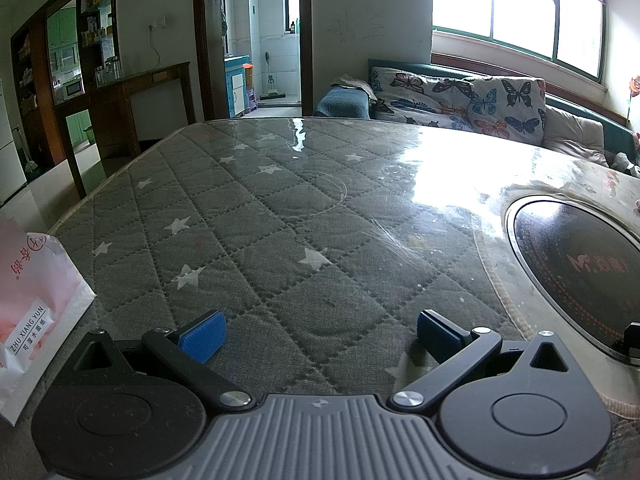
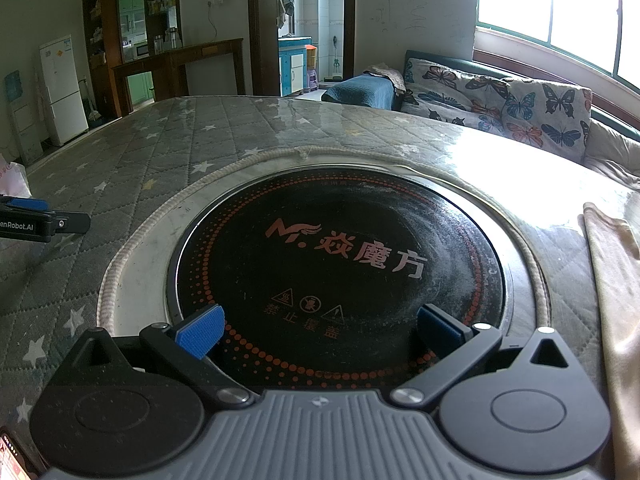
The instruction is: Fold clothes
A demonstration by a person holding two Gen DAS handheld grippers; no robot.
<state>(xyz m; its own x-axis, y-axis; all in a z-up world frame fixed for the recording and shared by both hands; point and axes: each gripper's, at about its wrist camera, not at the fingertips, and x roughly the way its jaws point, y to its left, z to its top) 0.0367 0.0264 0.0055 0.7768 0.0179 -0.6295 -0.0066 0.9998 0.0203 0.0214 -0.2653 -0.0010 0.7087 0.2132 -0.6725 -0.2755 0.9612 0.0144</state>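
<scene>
Two grippers are in view. The left gripper point(image 1: 320, 338) hangs over the quilted cover with its blue pads spread wide and nothing between them. The right gripper point(image 2: 320, 330) hangs over the near edge of the cooktop point(image 2: 340, 256), equally wide open and empty.

One garment point(image 2: 618, 292), a beige cloth, lies flat at the right edge of the table, well apart from both grippers. One tissue pack point(image 1: 34, 292) sits at the near left. One phone corner point(image 2: 12, 458) shows at the bottom left of the right wrist view.

The table point(image 1: 248, 216) carries a grey star-patterned quilt under a clear glossy sheet, with the round black cooktop set into it. Beyond it stand one sofa point(image 1: 460, 100) with a butterfly throw under a bright window point(image 1: 520, 4), a doorway point(image 1: 264, 36), dark wooden shelving point(image 1: 92, 60), and one white fridge point(image 2: 64, 88) at the far left.
</scene>
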